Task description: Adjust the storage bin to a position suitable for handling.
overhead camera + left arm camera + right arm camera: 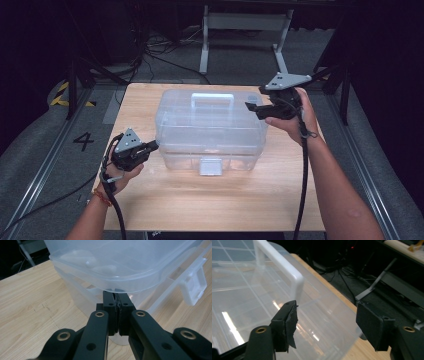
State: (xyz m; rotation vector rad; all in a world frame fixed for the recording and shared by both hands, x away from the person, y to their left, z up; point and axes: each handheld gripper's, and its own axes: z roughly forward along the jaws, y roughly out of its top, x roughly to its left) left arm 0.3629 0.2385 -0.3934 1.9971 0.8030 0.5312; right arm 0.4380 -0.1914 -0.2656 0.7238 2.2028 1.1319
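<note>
The left gripper (117, 315), jaws pressed together on nothing, is nosing under the lid rim at the clear storage box's (210, 125) left end, mid-table (150, 200). The right gripper (260, 106) is hovering wide open over the box's right end. Opening it probably means releasing the front latch (210, 166) first while steadying the lid evenly.

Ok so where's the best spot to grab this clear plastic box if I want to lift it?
Probably the white handle on the lid of the box, taken from above. It stands up as an arch with a gap beneath, so jaws can close across its bar. The right gripper is open and nearest.
</note>
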